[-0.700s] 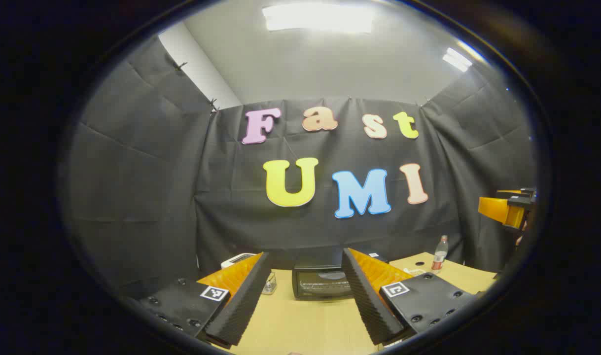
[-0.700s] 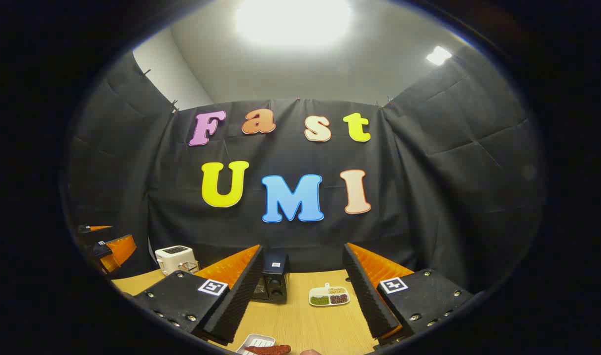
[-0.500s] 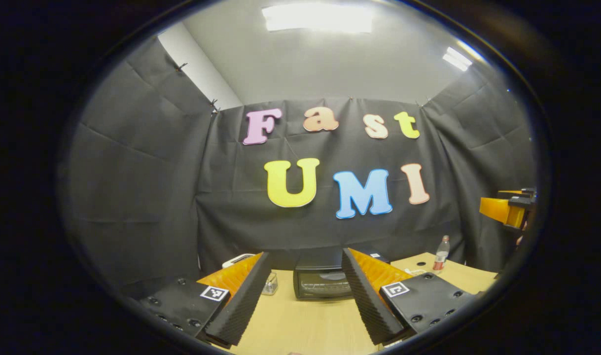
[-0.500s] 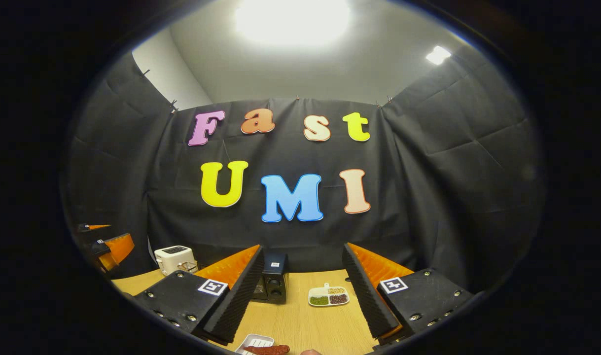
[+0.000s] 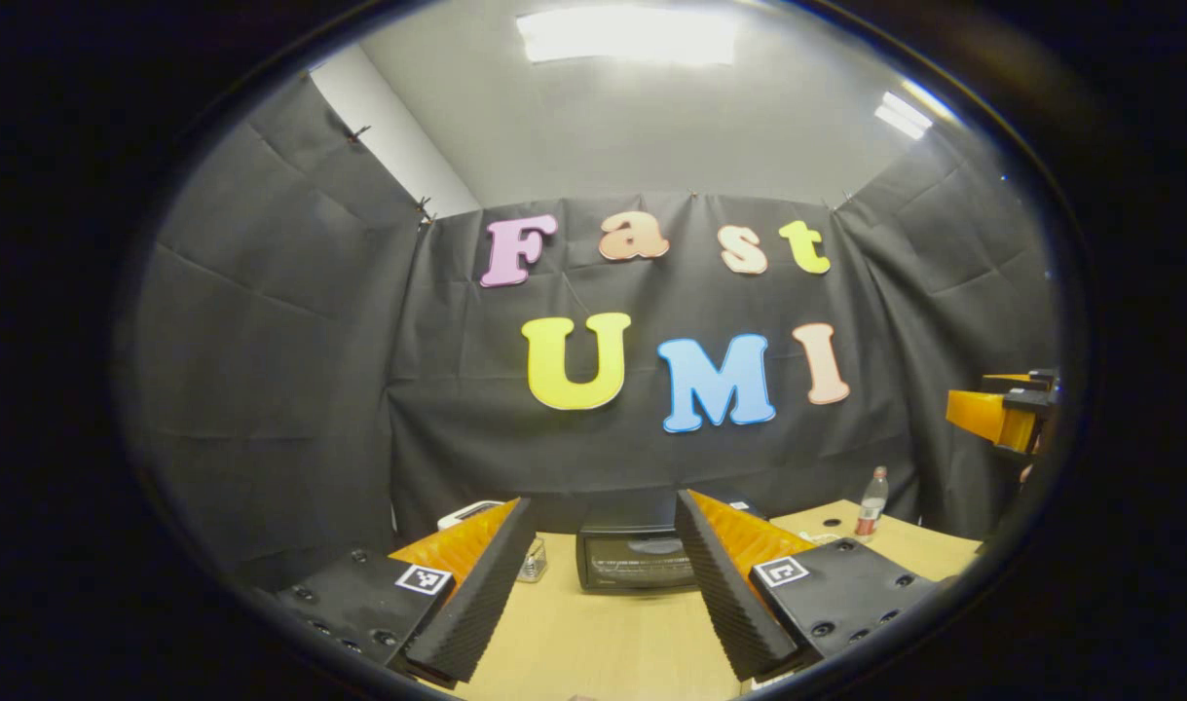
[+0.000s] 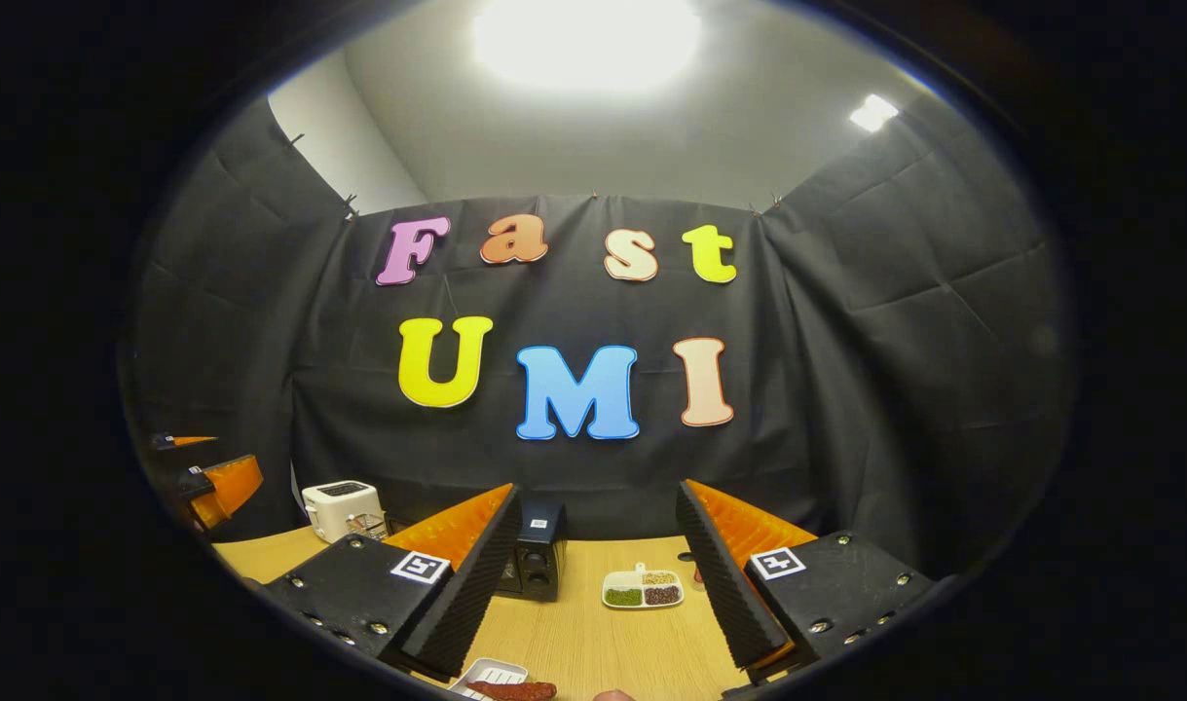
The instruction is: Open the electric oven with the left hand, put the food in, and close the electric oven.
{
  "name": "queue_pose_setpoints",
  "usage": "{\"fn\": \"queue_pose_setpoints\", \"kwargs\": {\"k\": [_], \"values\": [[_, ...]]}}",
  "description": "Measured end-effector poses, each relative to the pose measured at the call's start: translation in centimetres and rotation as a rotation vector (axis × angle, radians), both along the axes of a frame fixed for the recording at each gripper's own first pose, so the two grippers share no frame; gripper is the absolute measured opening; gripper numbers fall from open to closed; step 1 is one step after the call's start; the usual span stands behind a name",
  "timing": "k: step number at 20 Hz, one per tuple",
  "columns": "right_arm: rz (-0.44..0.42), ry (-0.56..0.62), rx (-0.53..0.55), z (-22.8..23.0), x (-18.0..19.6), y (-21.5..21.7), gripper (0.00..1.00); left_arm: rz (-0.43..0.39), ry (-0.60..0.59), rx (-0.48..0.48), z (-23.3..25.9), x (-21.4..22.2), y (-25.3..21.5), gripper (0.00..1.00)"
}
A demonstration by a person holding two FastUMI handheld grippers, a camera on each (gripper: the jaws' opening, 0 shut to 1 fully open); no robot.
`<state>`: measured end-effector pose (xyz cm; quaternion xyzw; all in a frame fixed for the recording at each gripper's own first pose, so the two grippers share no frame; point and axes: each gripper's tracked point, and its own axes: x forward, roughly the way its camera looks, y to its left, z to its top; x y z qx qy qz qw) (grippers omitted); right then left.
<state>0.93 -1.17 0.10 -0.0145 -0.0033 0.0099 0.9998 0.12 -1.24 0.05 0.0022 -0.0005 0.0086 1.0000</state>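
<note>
Wooden table [image 5: 603,638] – pale, smooth grain. Electric oven [image 5: 637,560], a boxy dark unit with a glossy glass door, shut, stands at the table's far edge, framed between the left gripper [image 5: 603,584] fingers, spread wide with ribbed pads. Right gripper [image 6: 598,584] fingers equally spread, holding nothing. Food [image 6: 512,690] – a reddish, elongated piece – lies on a white ridged tray [image 6: 491,674] near the table's front edge.

Booth walls: creased black cloth [image 5: 281,321], hung by small clips along the top edge. Pale grey ceiling [image 5: 651,127] above, with a bright rectangular ceiling light panel [image 5: 627,34] and a second smaller one [image 6: 871,112] to the side. Light wooden tabletop [image 6: 593,643] spans the foreground.
</note>
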Motion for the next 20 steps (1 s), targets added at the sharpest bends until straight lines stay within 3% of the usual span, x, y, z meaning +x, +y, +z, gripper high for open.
{"fn": "queue_pose_setpoints", "kwargs": {"k": [3, 7, 11, 20], "values": [[0.016, -0.010, -0.001, 0.2, 0.3, -0.4, 0.96, 0.009, 0.001, -0.007, 0.0, 0.3, -0.6, 0.93], [0.048, -0.010, -0.004, -0.4, 0.5, -1.1, 0.96, 0.019, -0.003, 0.007, 0.1, 0.6, -1.9, 1.00], [0.073, 0.002, 0.010, -1.2, 0.8, -2.1, 0.96, -0.002, -0.012, 0.008, 0.0, 1.4, -3.6, 1.00], [-0.016, 0.014, 0.011, -1.2, 3.5, -4.9, 0.96, -0.046, 0.026, -0.018, -3.6, 9.7, -5.0, 0.97]]}}
